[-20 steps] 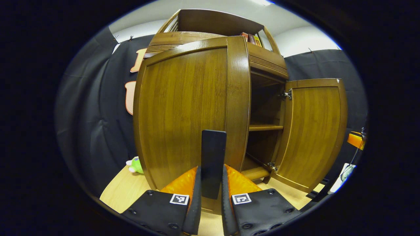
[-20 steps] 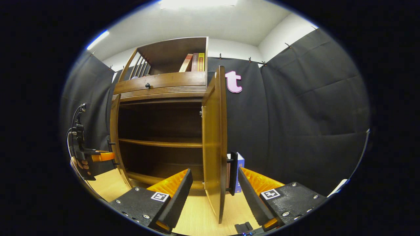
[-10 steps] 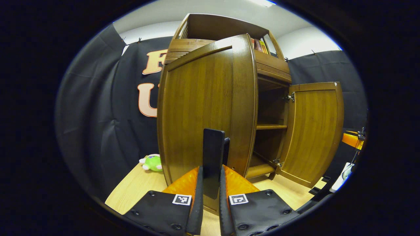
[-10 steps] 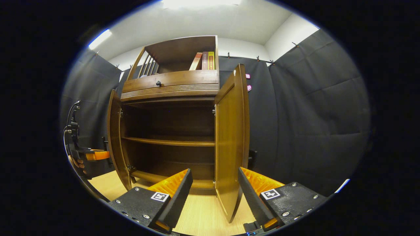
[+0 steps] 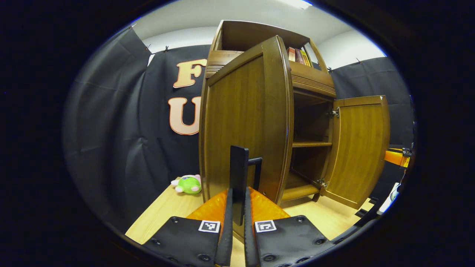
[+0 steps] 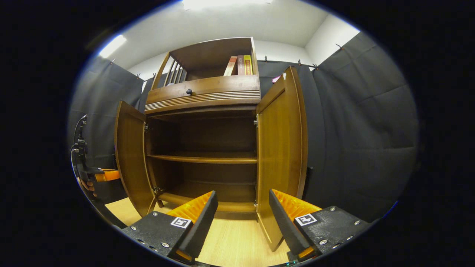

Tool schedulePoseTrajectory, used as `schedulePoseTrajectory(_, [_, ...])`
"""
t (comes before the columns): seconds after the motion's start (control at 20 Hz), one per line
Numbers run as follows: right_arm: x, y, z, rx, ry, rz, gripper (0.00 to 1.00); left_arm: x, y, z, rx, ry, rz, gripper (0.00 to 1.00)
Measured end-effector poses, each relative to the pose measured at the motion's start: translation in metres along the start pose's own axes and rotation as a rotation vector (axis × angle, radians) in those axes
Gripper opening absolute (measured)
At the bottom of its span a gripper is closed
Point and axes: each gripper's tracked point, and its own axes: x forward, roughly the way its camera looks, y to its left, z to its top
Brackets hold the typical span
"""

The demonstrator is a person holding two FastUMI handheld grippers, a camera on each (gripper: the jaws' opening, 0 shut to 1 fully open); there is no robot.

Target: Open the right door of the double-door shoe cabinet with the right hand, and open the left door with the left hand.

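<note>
The brown wooden shoe cabinet stands with both doors swung outward. In the left gripper view, my left gripper is shut on the black bar handle of the left door, whose outer face fills the middle. The right door hangs wide at the right. In the right gripper view, my right gripper is open with nothing pressed between its fingers. The right door shows its inner face just behind my right finger. The left door stands at the left, with the left gripper beside it.
Inside the cabinet is a bare middle shelf. Books stand in the top rack above a drawer knob. A green plush toy lies on the light wooden floor left of the cabinet. Black cloth walls surround it.
The left door has swung further outward with my left gripper on its handle. The right door has swung wider and no longer stands edge-on between my right fingers.
</note>
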Motion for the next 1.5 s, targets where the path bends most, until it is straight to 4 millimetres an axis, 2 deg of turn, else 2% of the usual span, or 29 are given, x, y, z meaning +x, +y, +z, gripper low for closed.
schedulePoseTrajectory(0.2, [0.005,0.005,-0.001,-0.001,0.009,0.009,0.86,-0.006,0.019,0.001,0.004,-0.010,0.020,0.21])
schedulePoseTrajectory(0.55, [0.003,0.013,0.002,-0.004,0.010,0.013,0.86,-0.014,0.052,0.003,-0.005,-0.025,0.052,0.20])
schedulePoseTrajectory(0.9, [0.008,0.030,-0.005,0.000,0.026,0.044,0.86,-0.018,0.069,0.004,0.005,-0.032,0.080,0.21])
schedulePoseTrajectory(0.95, [0.009,0.029,-0.005,0.002,0.026,0.045,0.86,-0.019,0.071,0.004,0.002,-0.033,0.087,0.18])
schedulePoseTrajectory(1.05, [0.010,0.029,-0.005,0.003,0.025,0.044,0.86,-0.022,0.083,0.003,0.002,-0.034,0.108,0.11])
schedulePoseTrajectory(1.1, [0.011,0.030,-0.006,0.004,0.024,0.043,0.86,-0.026,0.097,0.005,0.004,-0.034,0.123,0.09])
schedulePoseTrajectory(1.15, [0.013,0.030,-0.007,0.005,0.026,0.044,0.86,-0.027,0.106,0.005,0.000,-0.035,0.132,0.13])
schedulePoseTrajectory(1.5, [0.018,0.038,-0.008,0.019,0.023,0.070,0.86,-0.048,0.134,0.010,0.012,-0.049,0.213,0.13])
